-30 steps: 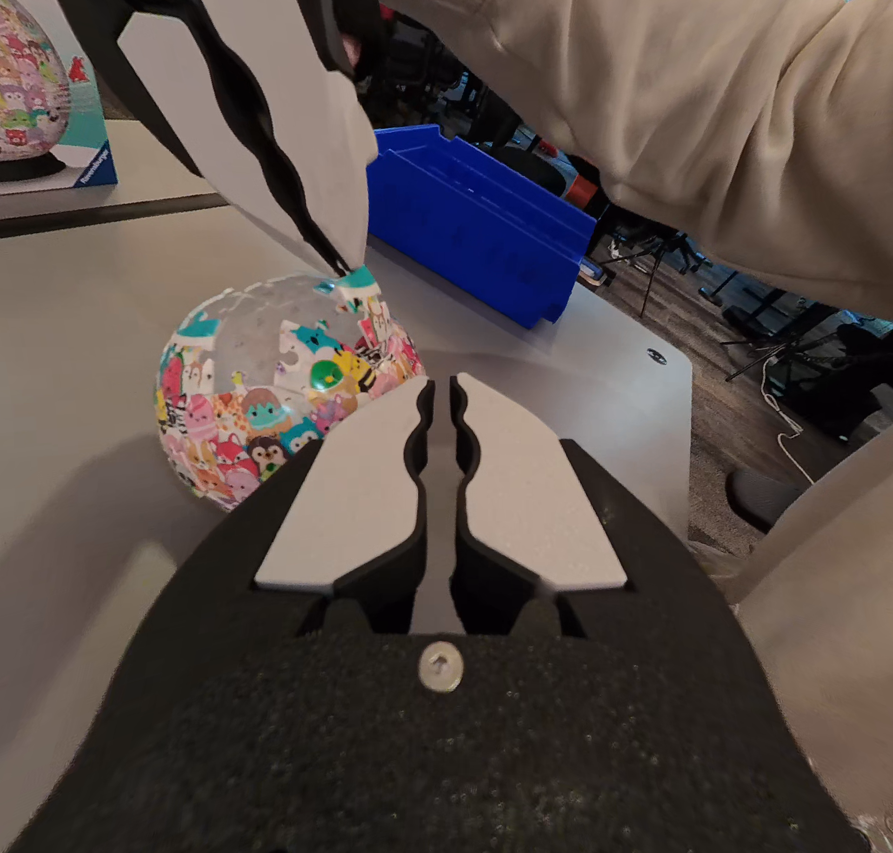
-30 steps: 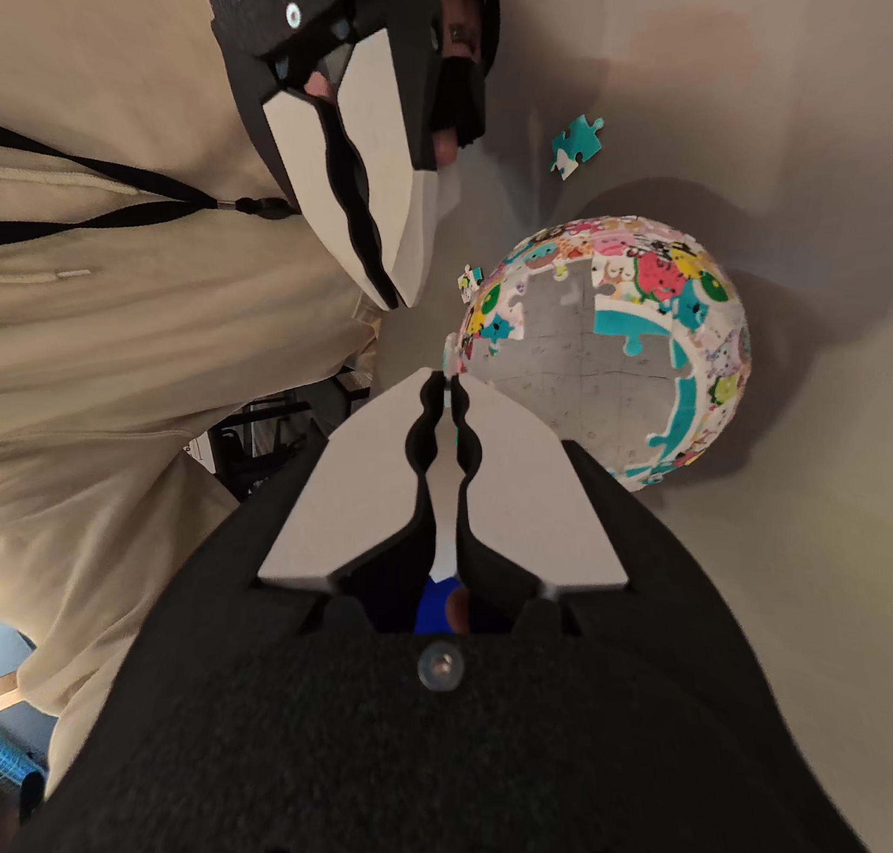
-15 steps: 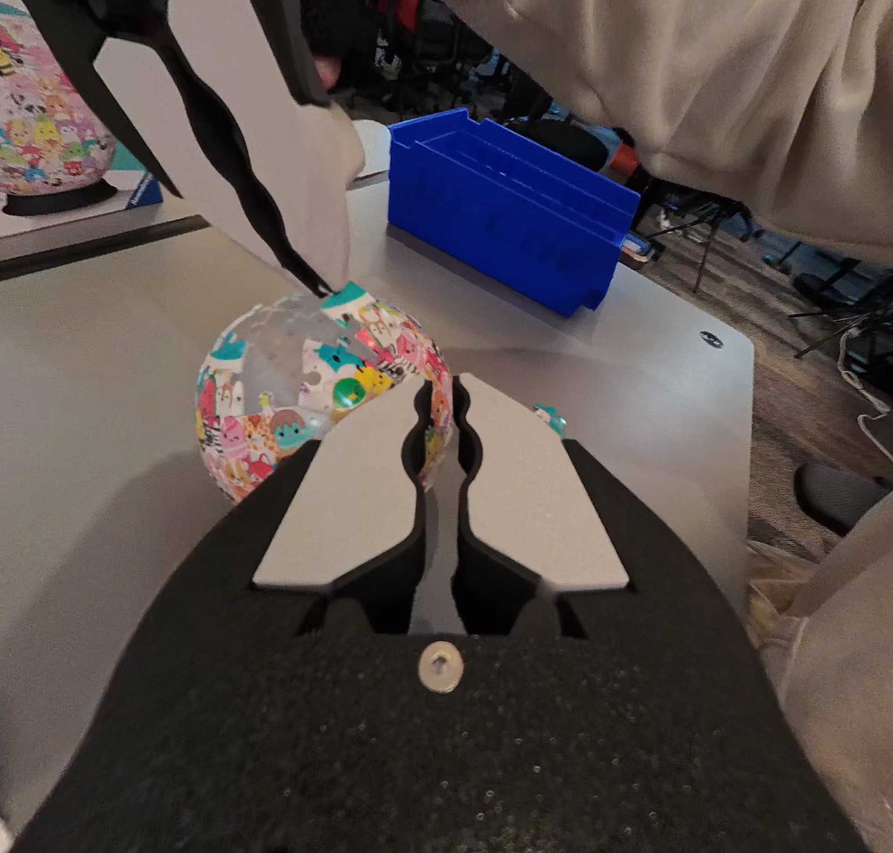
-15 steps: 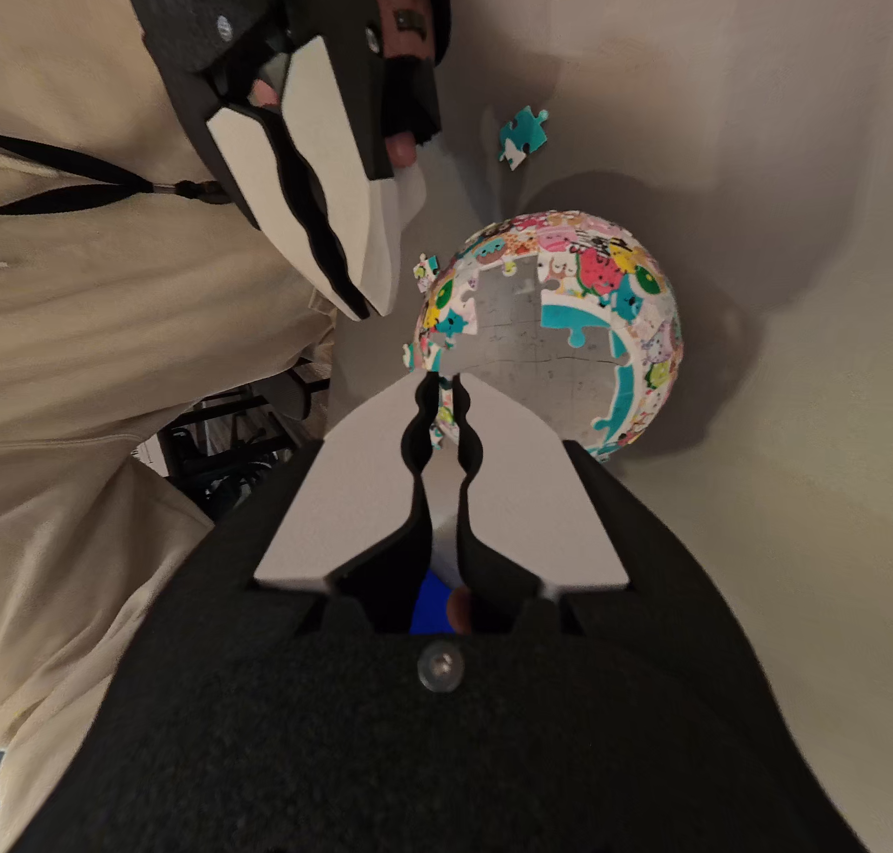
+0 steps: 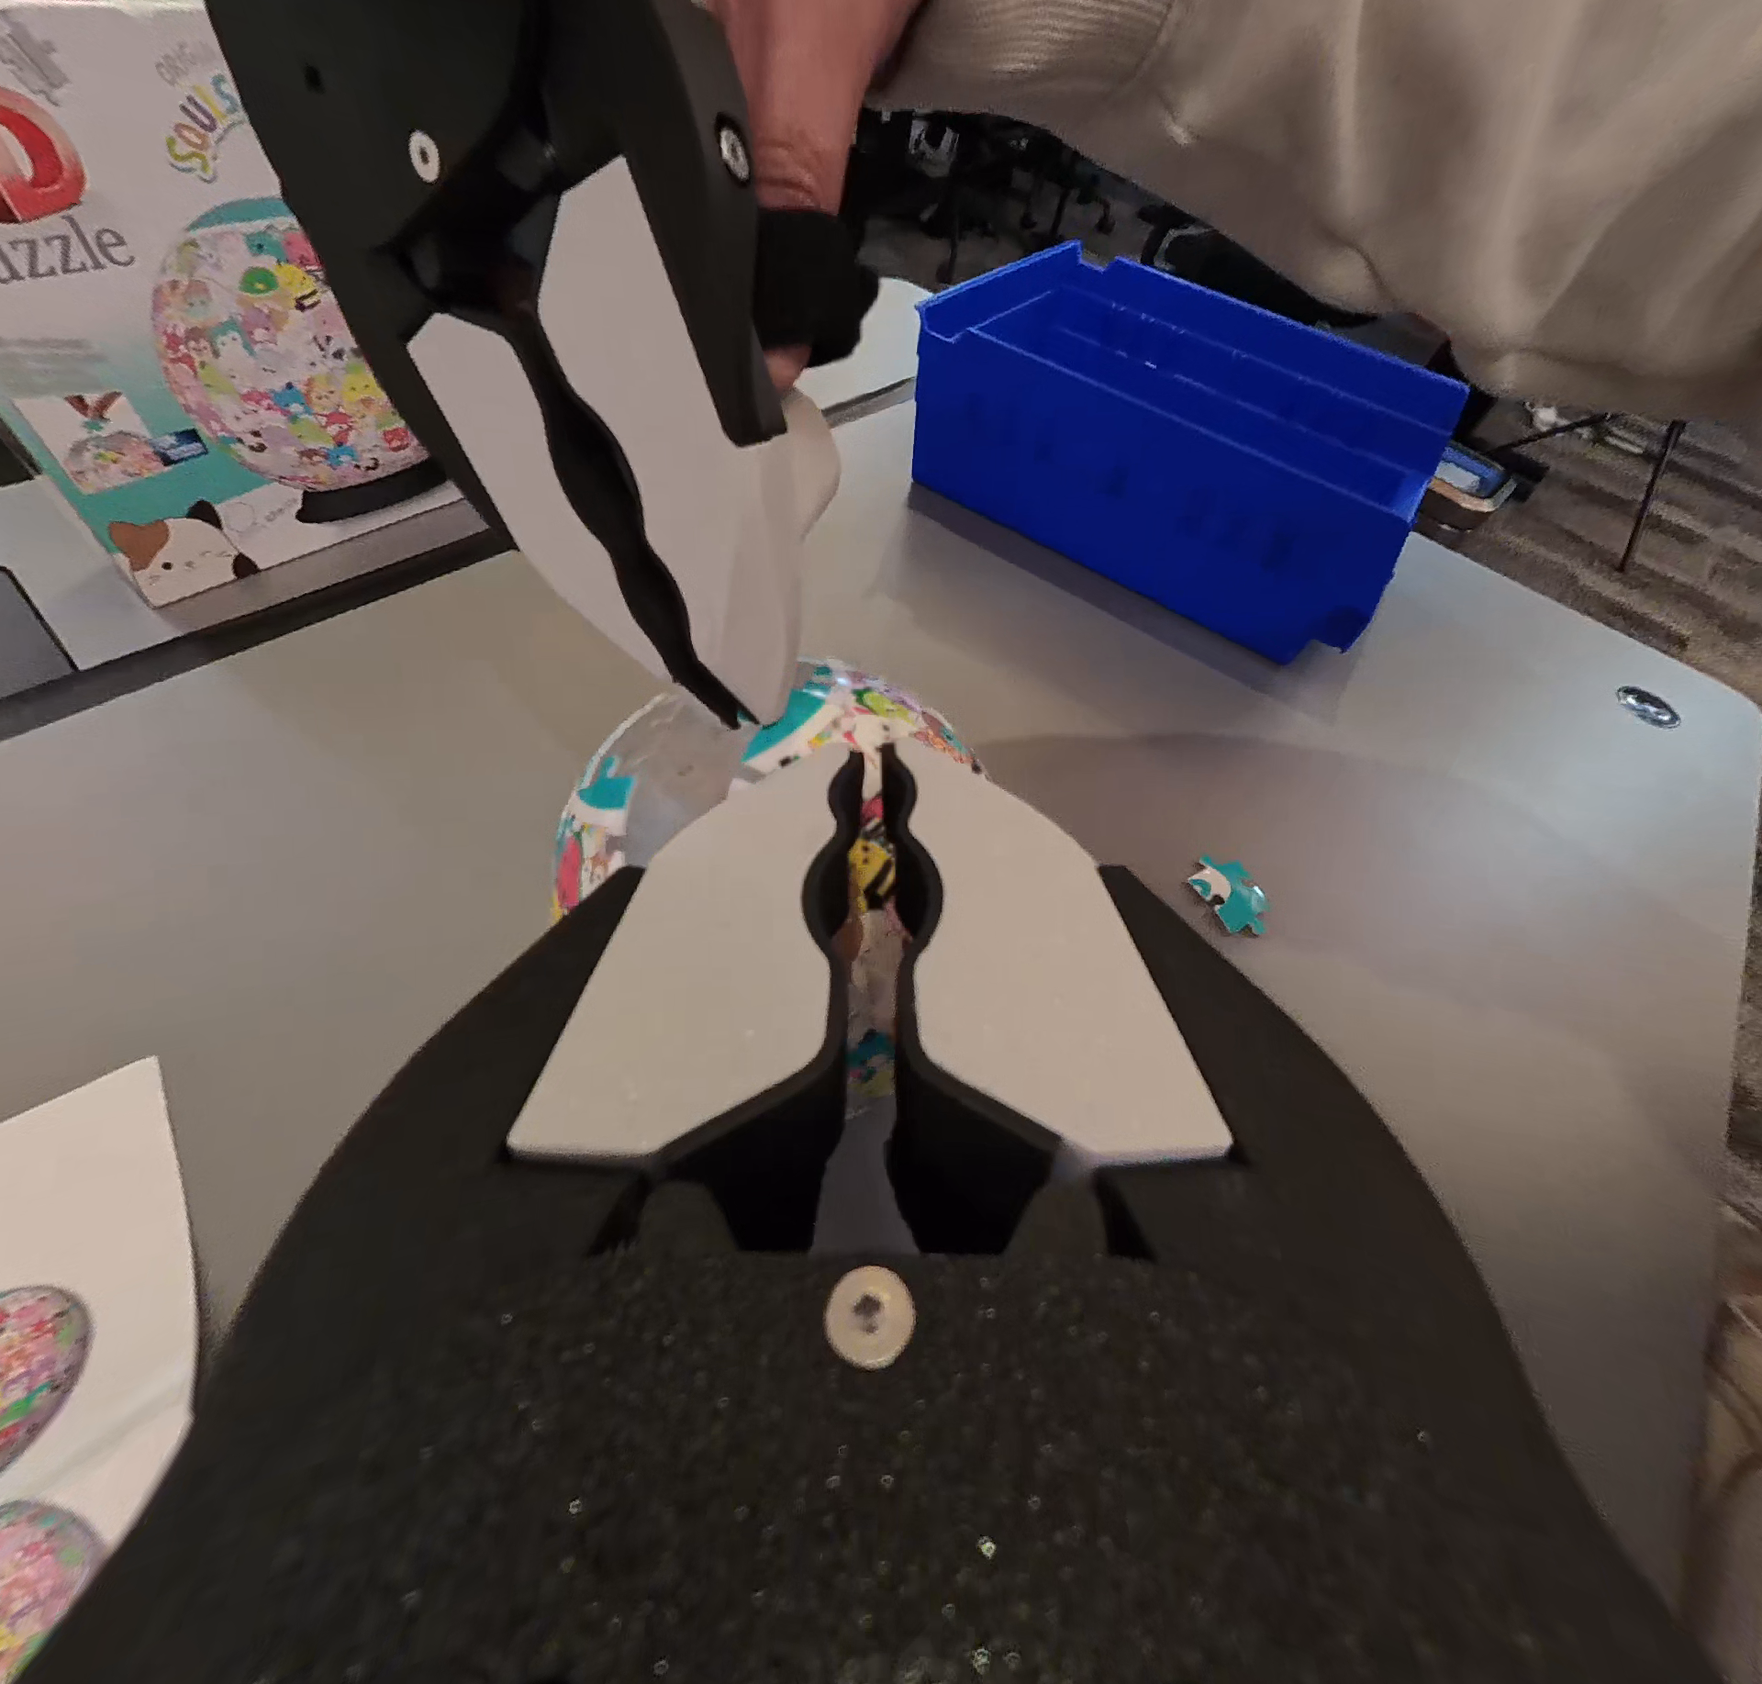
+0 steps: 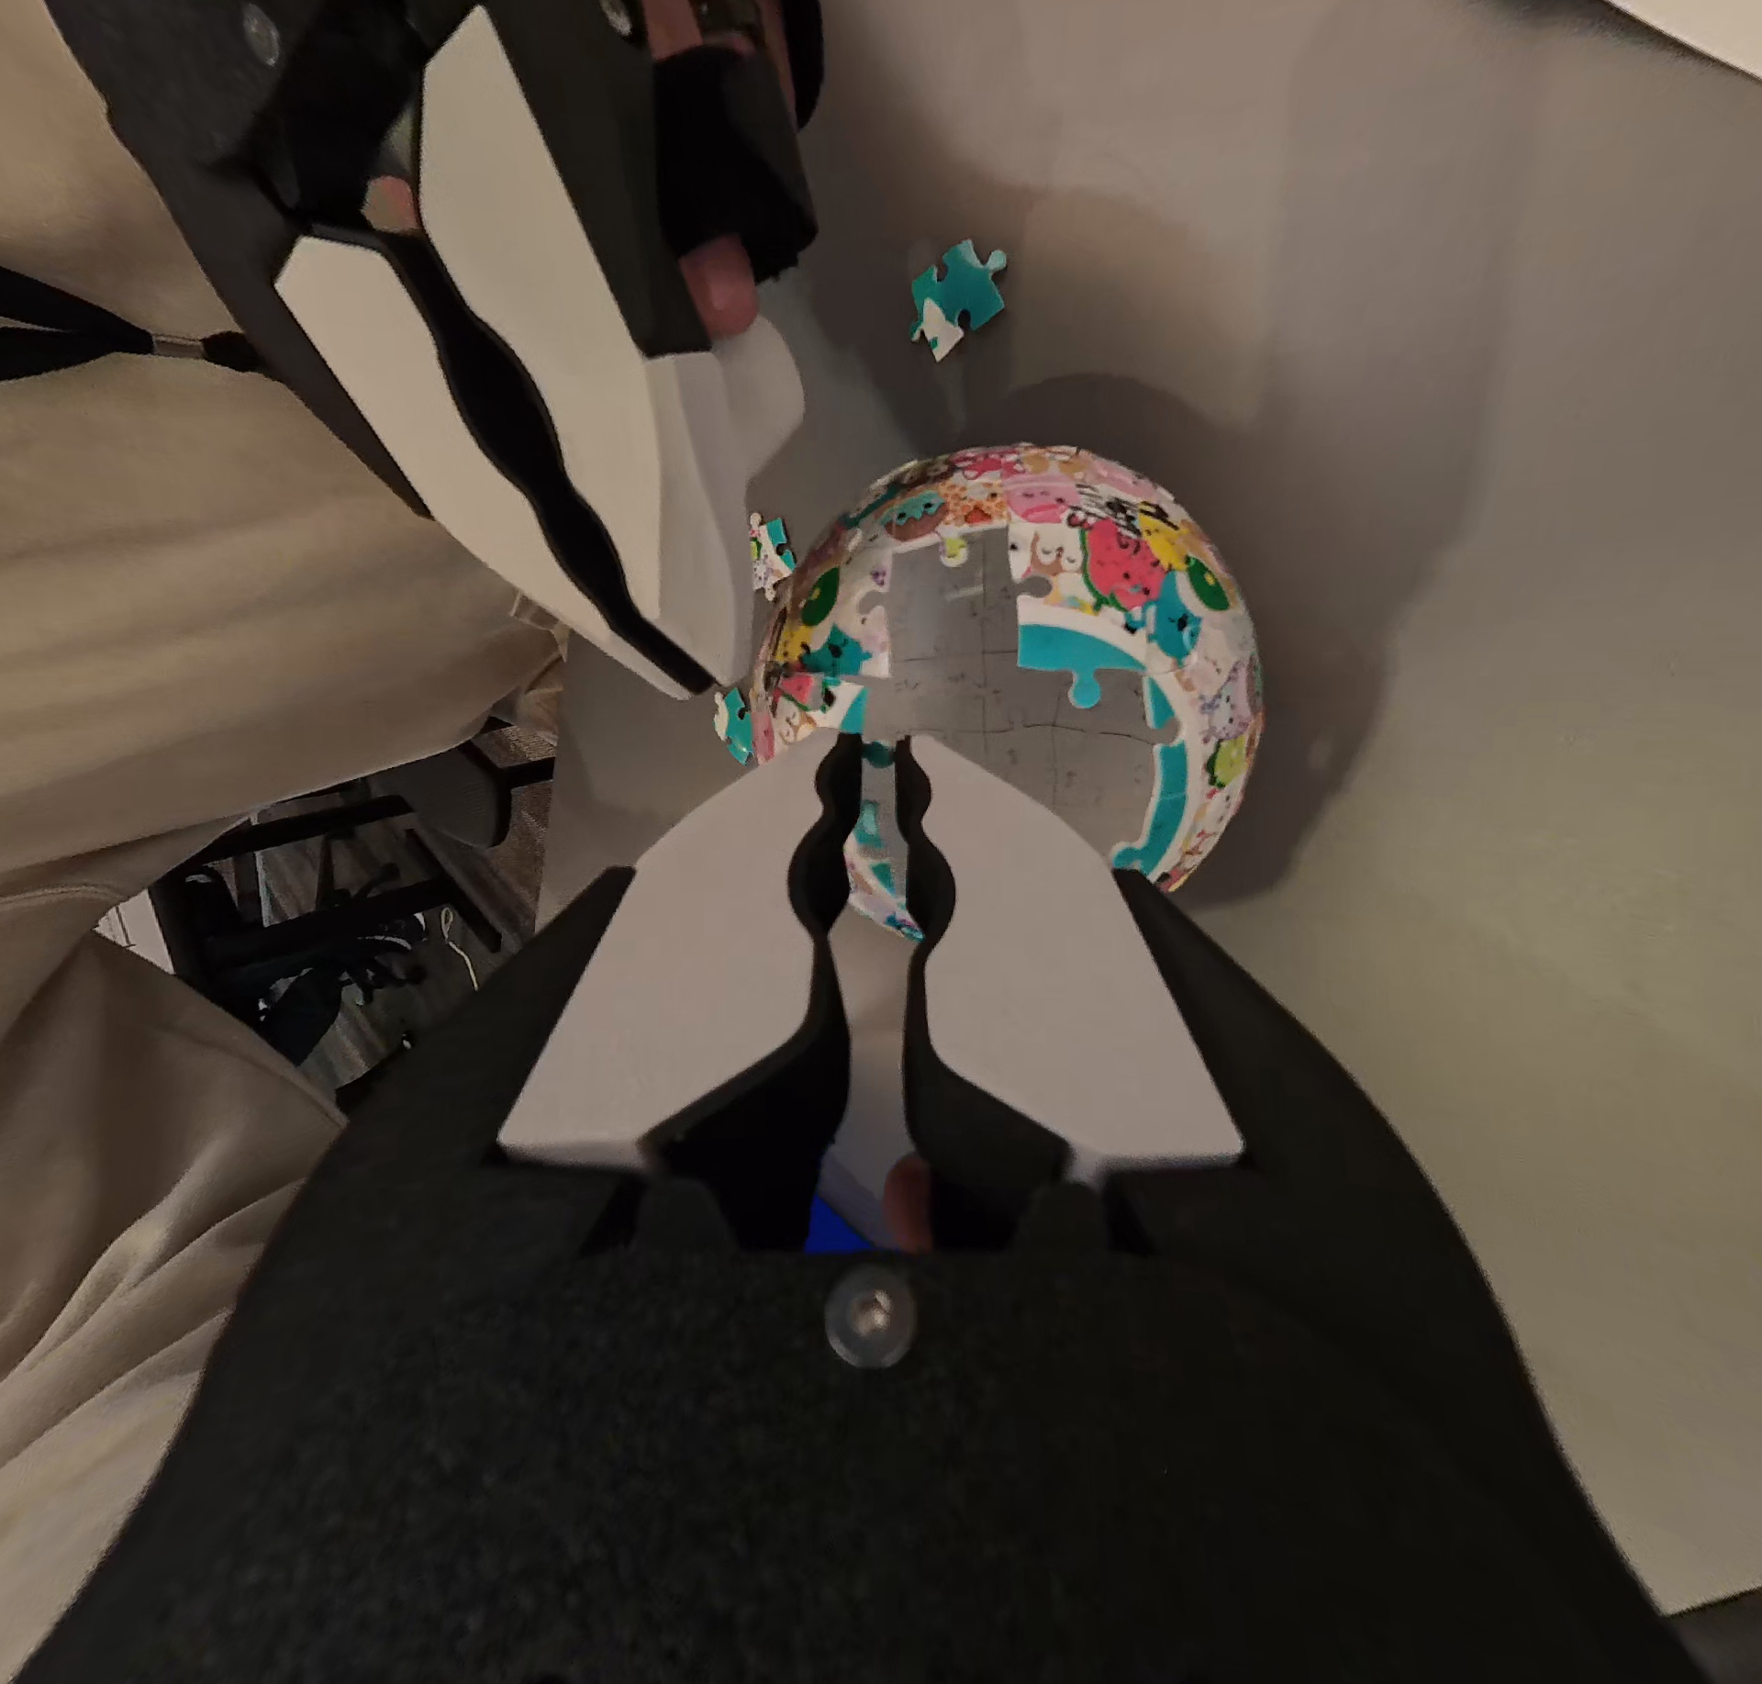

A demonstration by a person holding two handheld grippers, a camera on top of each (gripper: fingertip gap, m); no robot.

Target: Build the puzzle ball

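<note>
Nearest in the left wrist view, the left gripper [image 5: 872, 766] has its jaws almost closed with nothing between them, its tips just short of the ball [image 5: 610, 818]. The ball sits on the grey table [image 5: 286, 828], part built, with a bare grey patch [image 6: 992, 685] among the coloured pieces. The right gripper [image 5: 739, 713] comes down from above, tips touching the ball's top; its jaws are nearly together, and I cannot tell whether they hold a piece. A loose teal piece [image 5: 1230, 895] lies right of the ball. Farther off stand a blue bin [image 5: 1182, 456] on the right and the puzzle box [image 5: 191, 380] on the left.
</note>
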